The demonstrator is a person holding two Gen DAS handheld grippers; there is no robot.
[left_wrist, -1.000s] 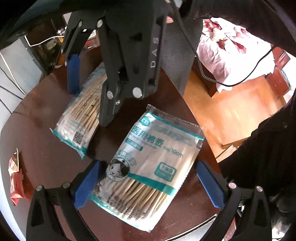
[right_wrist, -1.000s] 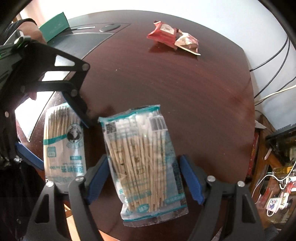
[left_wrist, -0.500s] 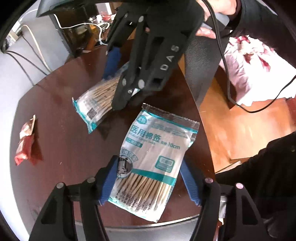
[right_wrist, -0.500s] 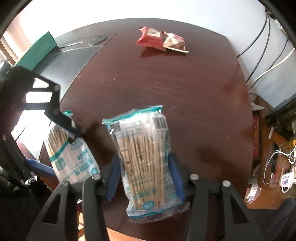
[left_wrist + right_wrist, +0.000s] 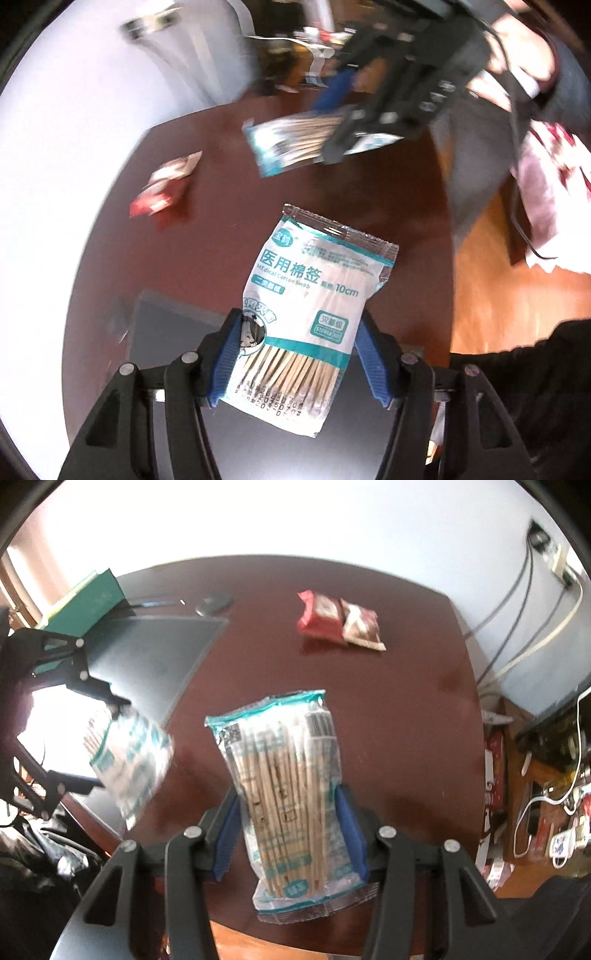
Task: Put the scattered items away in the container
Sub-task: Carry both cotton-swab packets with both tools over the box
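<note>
Both swab packets have lifted off the table [image 5: 406, 716], each clamped in a tool: left [image 5: 295, 354], right [image 5: 284, 830].

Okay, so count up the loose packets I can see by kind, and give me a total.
Cotton swab packs: 2, one in the left tongs as the front-printed pack, one in the right tongs as the back-facing pack.
Red snack packets: 2, the red one and the brown-red one, lying on the table.
Total: 4

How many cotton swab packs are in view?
2. One cotton swab pack is clamped in the left hand-held gripper; the other pack is clamped in the right hand-held gripper. Both are lifted above the table.
</note>
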